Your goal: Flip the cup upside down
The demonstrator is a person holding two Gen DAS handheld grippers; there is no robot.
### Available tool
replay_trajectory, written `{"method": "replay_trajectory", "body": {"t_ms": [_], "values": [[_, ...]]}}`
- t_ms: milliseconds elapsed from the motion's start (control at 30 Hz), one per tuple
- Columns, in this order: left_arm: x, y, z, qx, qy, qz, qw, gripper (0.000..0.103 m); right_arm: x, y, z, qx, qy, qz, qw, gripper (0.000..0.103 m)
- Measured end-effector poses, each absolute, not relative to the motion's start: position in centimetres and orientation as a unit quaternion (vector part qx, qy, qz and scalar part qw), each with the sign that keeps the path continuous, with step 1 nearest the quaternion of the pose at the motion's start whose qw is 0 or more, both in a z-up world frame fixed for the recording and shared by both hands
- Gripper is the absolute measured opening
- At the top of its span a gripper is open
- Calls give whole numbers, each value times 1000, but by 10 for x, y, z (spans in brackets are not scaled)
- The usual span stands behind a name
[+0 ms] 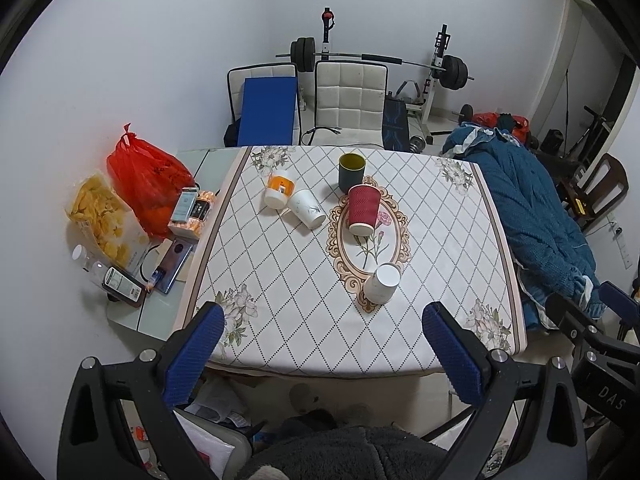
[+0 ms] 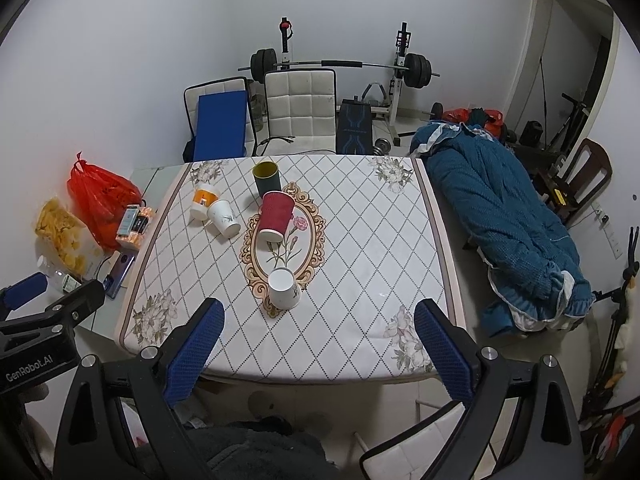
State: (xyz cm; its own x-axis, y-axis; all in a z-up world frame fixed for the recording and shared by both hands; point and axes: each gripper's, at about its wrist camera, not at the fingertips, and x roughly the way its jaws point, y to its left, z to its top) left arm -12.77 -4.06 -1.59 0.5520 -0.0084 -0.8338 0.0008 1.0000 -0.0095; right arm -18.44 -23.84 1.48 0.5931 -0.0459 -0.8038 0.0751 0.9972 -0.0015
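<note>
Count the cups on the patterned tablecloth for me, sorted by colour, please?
White: 2, one toward the far left, one nearest the camera.
Red: 1, the ribbed cup in the middle.
Dark green: 1, the cup standing mouth up at the far side.
Orange and white: 1, the cup at far left.
Total: 5.

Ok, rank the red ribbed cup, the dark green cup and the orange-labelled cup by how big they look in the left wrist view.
1. Red ribbed cup, clearly largest.
2. Dark green cup.
3. Orange-labelled cup.
The last two look close, and the green one stands farther away, so their order is unsure.
</note>
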Motion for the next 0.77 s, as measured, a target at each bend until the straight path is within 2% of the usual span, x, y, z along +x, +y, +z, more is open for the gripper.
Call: {"method": "replay_trajectory", "body": {"t_ms": [767], "values": [[-123,-39,-20,8,481,-7,877,102,-180,-239,14,15,452,-32,892,98]]}}
